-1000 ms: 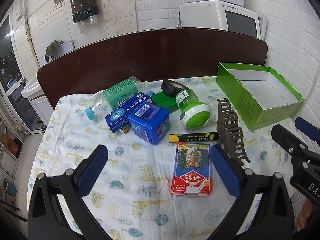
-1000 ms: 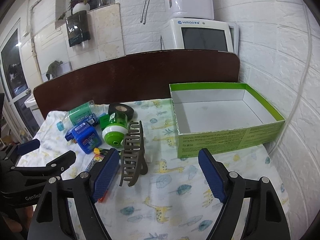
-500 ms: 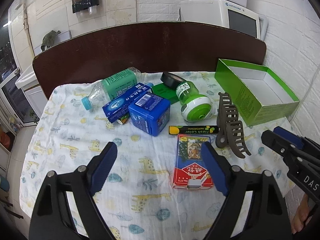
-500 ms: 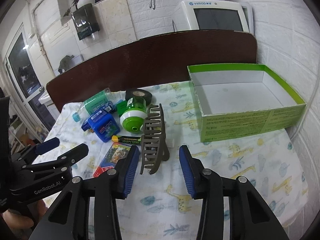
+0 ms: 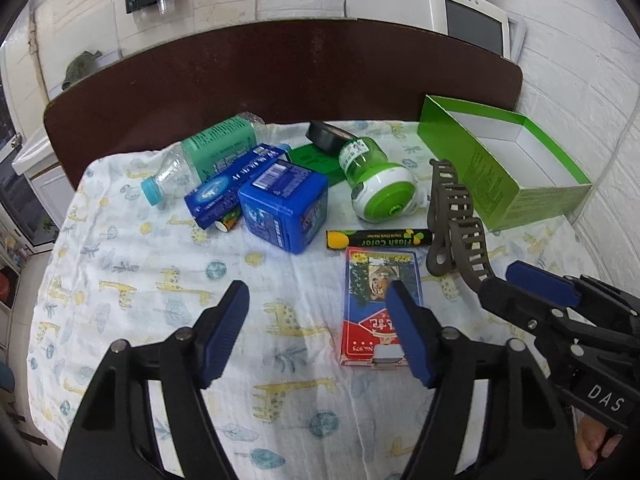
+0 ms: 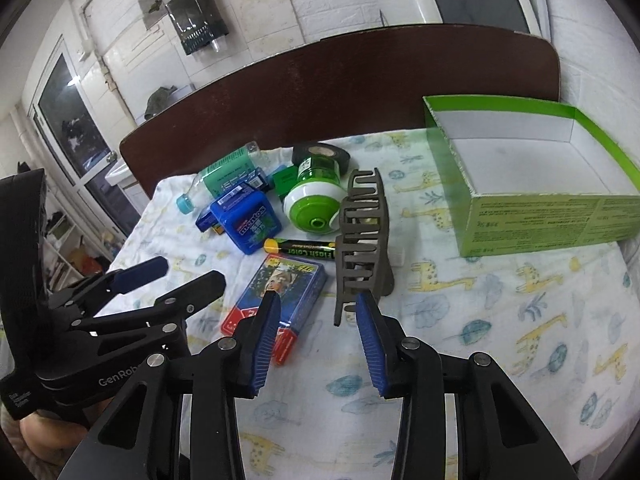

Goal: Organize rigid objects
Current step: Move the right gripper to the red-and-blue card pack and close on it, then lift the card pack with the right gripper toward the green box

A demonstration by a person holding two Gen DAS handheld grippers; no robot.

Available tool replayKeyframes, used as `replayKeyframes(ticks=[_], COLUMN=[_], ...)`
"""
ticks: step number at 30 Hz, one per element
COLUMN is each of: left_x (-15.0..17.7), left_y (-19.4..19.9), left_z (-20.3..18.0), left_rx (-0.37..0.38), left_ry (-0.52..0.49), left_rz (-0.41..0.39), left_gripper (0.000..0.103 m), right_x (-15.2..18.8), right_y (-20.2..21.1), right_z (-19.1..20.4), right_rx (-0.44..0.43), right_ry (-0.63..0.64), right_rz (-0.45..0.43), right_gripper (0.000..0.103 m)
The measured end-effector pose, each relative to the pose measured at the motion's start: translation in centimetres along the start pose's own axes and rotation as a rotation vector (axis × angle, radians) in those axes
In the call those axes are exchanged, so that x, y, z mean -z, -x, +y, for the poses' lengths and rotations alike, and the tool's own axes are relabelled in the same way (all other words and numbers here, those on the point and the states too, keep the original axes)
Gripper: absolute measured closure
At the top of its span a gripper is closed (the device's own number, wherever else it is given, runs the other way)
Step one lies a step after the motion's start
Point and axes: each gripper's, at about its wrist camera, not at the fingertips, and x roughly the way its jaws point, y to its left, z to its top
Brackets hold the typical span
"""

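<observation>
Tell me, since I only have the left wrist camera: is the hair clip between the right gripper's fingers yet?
Observer: Only its near tip. In the right wrist view, the hair clip ends between the fingertips of the right gripper, beside one pad. The jaws are open and not pressing it.
Operator: Is the green box empty?
Observer: Yes, the green box shows a bare white floor all over.
Operator: What is the blue tub?
Observer: The lid of the blue tub reads mentos.
</observation>
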Motion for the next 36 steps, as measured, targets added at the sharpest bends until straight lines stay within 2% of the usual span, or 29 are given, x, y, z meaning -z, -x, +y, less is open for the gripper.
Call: replayKeyframes(ticks=[3,7,9,11,21,23,26,30,36], left_x=[0.3,0.6,0.6,0.8,0.6,0.6,0.6,0.5,0.1], left_y=[-1.1,-2.2,-2.6,-3.0,-3.9,-4.1,-4.5,-4.3,-2.9], left_z=[0.8,1.1,0.9,0.6,1.5,1.6,1.5,1.2,0.7], left_rx=[0.067,0.126,0.147,0.171,0.261,0.299,0.365,0.354,0.3], left_ry=[-0.003,0.01,-0.002,-0.019,0.008,0.009,0.014,0.006,-0.035], left_rz=[0.05,0.084,0.099,0.124,0.152,0.161,0.176,0.182,0.145], left_gripper=[0.046,0.052,0.065,0.07,0.068,0.07,0.074,0.075,0.078], right_x=[0.2,0.2,0.2,0.2,0.3,0.2,0.1,-0.1,-0.6], right_y=[-1.5,-3.2,-3.7,-4.0,-6.7,-7.2,-7.4,-7.5,-6.8], right_z=[-0.3,-0.1,0.2,0.5,-0.4,-0.9,-1.1,-0.8,-0.2], right_rx=[-0.077,-0.121,-0.119,-0.129,-0.145,-0.162,-0.175,-0.167,-0.162], right_ry=[-0.048,-0.079,-0.081,-0.082,-0.179,-0.214,-0.233,-0.222,-0.171], right_rz=[0.052,0.094,0.106,0.12,0.21,0.224,0.23,0.233,0.204], right_gripper=[0.07,0.071,0.071,0.071,0.071,0.077,0.079,0.079,0.081])
